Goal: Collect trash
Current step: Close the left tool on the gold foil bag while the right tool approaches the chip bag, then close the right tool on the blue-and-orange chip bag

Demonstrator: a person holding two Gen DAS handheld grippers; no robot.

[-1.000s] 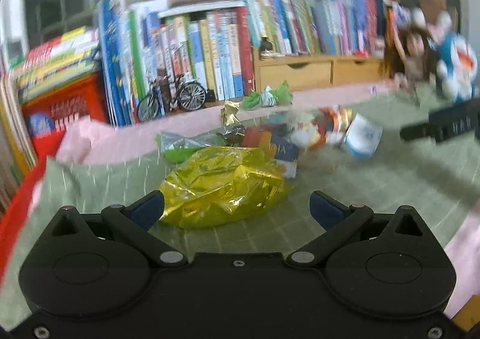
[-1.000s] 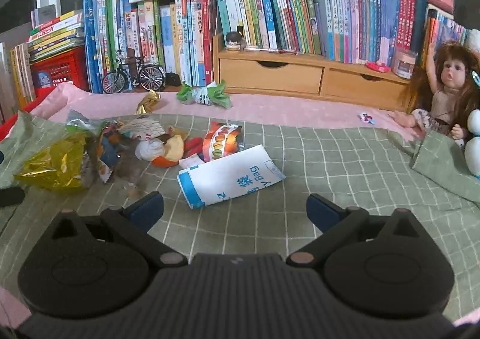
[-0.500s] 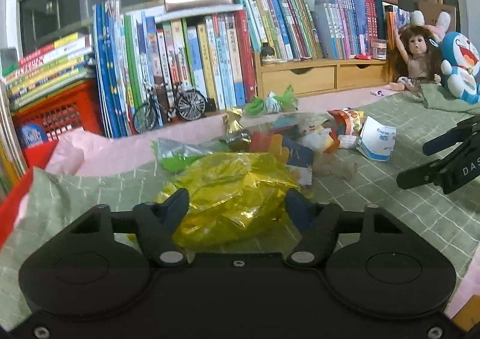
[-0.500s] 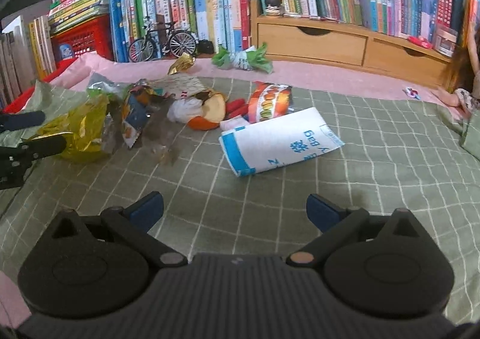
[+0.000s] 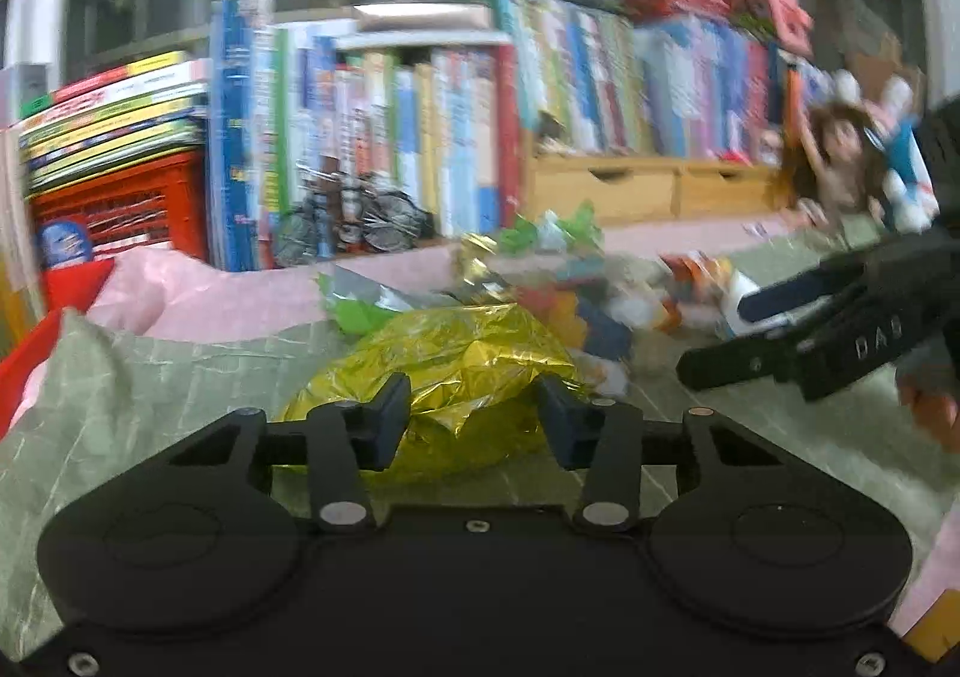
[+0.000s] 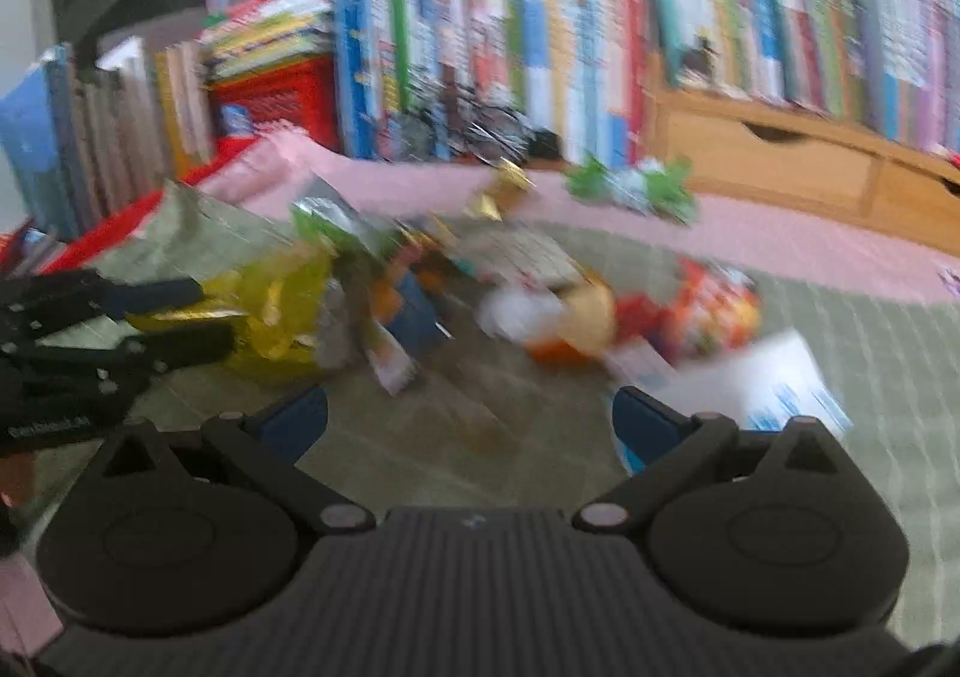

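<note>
**Left jaws closing on the gold foil**

Jaws of the left gripper (image 5: 474, 419) have just been closing and now flank the near edge of the crumpled gold foil (image 5: 444, 359), which bulges between them. In the right wrist view the two fingers look pressed against the foil's side, so I read this as a grip just taking hold, though blur keeps it from being certain. Right gripper (image 6: 468, 419) stands wide open with nothing between its jaws, hovering above the green checked cloth (image 6: 870, 365) short of the trash pile (image 6: 540, 305).

The foil lies at the left end of that pile, on the cloth, touching a green wrapper (image 5: 360, 311) behind it. The white bag (image 6: 774, 383) lies just beside the right gripper's right finger.

To do this step well, I would squeeze until the foil stops giving, since it is springy and slick, then lift slowly so neighbouring wrappers are not dragged along. The right gripper looks best placed for the white bag.
</note>
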